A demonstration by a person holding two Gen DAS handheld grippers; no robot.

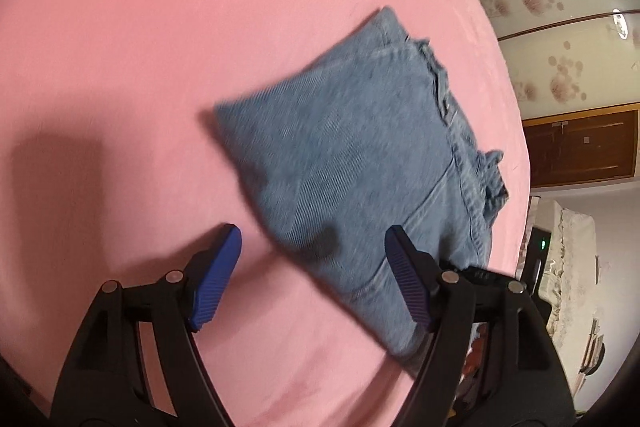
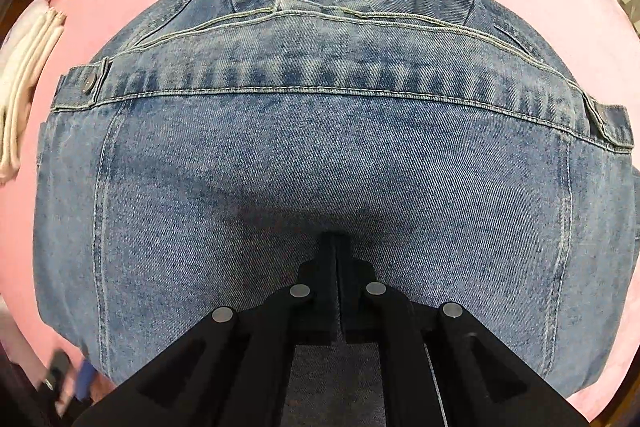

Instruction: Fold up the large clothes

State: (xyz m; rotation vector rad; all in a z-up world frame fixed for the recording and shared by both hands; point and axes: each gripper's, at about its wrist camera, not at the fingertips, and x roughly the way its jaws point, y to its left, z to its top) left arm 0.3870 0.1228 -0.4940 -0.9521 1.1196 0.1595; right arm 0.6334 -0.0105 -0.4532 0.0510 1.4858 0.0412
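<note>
1. The left gripper (image 1: 313,259) is seen held above the pink bed sheet (image 1: 120,47), its blue ribbed pads (image 1: 218,277) spread wide apart and grasping nothing.
2. The folded denim jacket (image 1: 360,155) is seen lying flat on the sheet just ahead of the left fingers; the left pad is set over bare sheet beside the jacket's near edge, the right pad over the denim itself.
3. Whether the right pad touches the cloth cannot be told.
4. The jacket (image 2: 320,147) is shown as stonewashed blue twill with pale topstitched seams, buttoned side tabs (image 2: 82,83) and a collar at the far end.
5. The right gripper (image 2: 336,247) is seen pointed down onto the middle of the jacket, its black fingers closed together with their tips pressed into a shallow dent in the denim; no fold is visibly pinched.
6. Cream knitted cloth (image 2: 24,87) is seen at the sheet's left edge, apart from the jacket.
</note>
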